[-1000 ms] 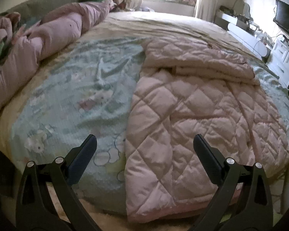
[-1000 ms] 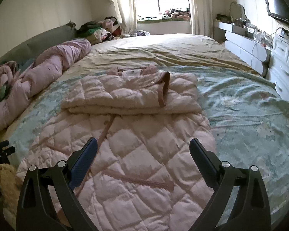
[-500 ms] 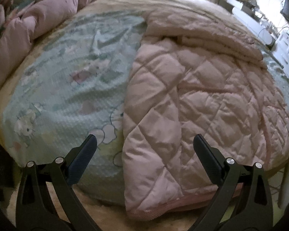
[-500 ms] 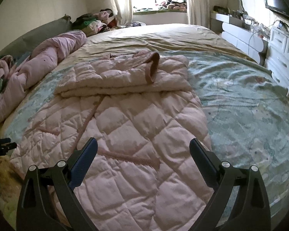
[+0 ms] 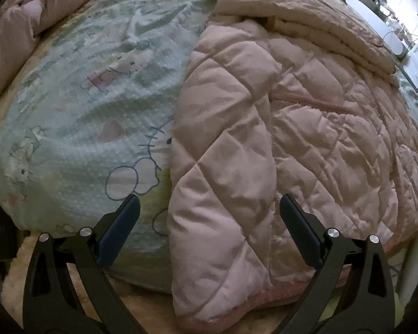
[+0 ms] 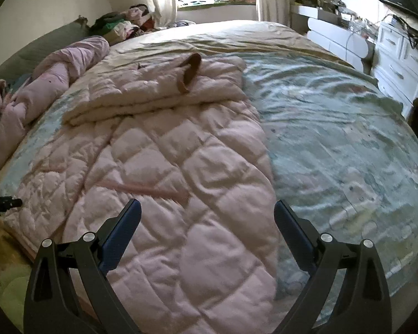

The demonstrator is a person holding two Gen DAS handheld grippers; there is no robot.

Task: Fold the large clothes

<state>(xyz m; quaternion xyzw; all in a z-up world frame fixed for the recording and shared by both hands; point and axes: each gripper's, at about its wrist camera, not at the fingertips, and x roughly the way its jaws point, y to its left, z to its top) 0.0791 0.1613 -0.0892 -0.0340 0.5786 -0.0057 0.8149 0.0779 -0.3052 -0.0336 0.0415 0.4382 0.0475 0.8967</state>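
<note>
Now | both my tools, left tool and right tool, spread and empty | pink quilted coat on bed, near hem hanging over edge | risk: thick padding may slip out if I pinch too little.

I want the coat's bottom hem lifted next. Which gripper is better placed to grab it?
Left, probably. The left gripper, open, frames the pink quilted coat at its hem corner. The right gripper, open, sits over mid-panel.

Pink quilted coat spread on bed, top folded over
</note>
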